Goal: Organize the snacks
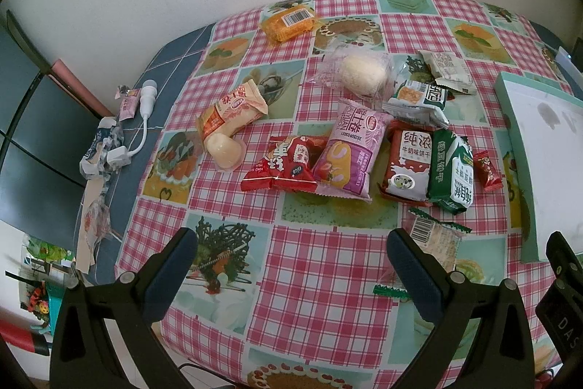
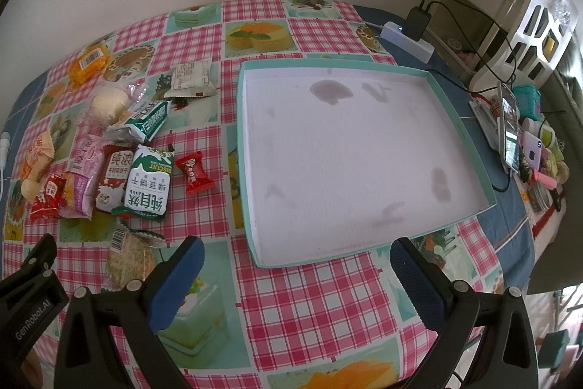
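Several wrapped snacks lie on the checked tablecloth: a pink roll pack (image 1: pixel 348 150), a red pack (image 1: pixel 288 166), a red-and-white biscuit pack (image 1: pixel 410 164), a green biscuit pack (image 1: pixel 453 172) (image 2: pixel 147 185), a small red candy (image 2: pixel 194 172), an orange pack (image 1: pixel 289 22) and a clear cracker pack (image 1: pixel 435 239) (image 2: pixel 127 259). A shallow teal-rimmed box (image 2: pixel 484 170) with a bare white floor lies right of them. My left gripper (image 1: pixel 291 265) is open above the cloth, short of the snacks. My right gripper (image 2: pixel 297 265) is open just before the box's near rim.
A white power strip with a black adapter (image 2: pixel 410 33) lies behind the box. A phone (image 2: pixel 510 126) and small clutter stand at the table's right edge. A white cable (image 1: pixel 145 104) and torn wrappers (image 1: pixel 102 152) lie at the left edge. A wall runs behind the table.
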Demonstrator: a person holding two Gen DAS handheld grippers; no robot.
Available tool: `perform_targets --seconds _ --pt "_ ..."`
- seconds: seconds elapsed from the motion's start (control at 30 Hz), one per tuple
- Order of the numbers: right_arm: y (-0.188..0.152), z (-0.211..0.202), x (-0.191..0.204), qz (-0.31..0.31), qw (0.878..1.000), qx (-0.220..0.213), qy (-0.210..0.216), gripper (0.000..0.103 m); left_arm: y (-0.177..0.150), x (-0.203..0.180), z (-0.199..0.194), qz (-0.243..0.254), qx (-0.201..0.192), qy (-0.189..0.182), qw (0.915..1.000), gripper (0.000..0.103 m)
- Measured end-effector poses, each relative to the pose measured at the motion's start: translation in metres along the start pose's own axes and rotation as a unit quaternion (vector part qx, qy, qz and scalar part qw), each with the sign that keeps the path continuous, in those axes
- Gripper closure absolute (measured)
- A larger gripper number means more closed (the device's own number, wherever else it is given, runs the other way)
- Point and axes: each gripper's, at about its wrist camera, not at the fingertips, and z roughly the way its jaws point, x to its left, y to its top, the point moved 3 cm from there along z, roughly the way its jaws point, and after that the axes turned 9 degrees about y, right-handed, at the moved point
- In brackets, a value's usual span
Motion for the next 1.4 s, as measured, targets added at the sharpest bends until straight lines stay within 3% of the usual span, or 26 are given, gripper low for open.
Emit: perform_targets --seconds 0.87,0.97,1.27,1.4 --pt "-0.001 0.002 0.003 -0.006 1.0 0.003 -0.001 0.0 -0.001 0.001 0.002 -0.002 0.004 -0.008 1.0 0.0" --pt "-0.001 0.003 0.007 -0.008 1.0 0.003 0.005 0.0 0.002 0.008 0.008 -0.017 0.015 -0.029 0.9993 0.0" --pt "0.011 0.013 0.042 -0.018 0.996 0.022 0.084 0.0 0.006 0.061 0.051 -0.101 0.067 -0.032 0.9921 0.0" --pt "0.011 0.028 0.064 -0.026 0.994 0.047 0.095 0.0 0.0 0.079 0.072 -0.123 0.091 -0.033 0.9877 0.0"
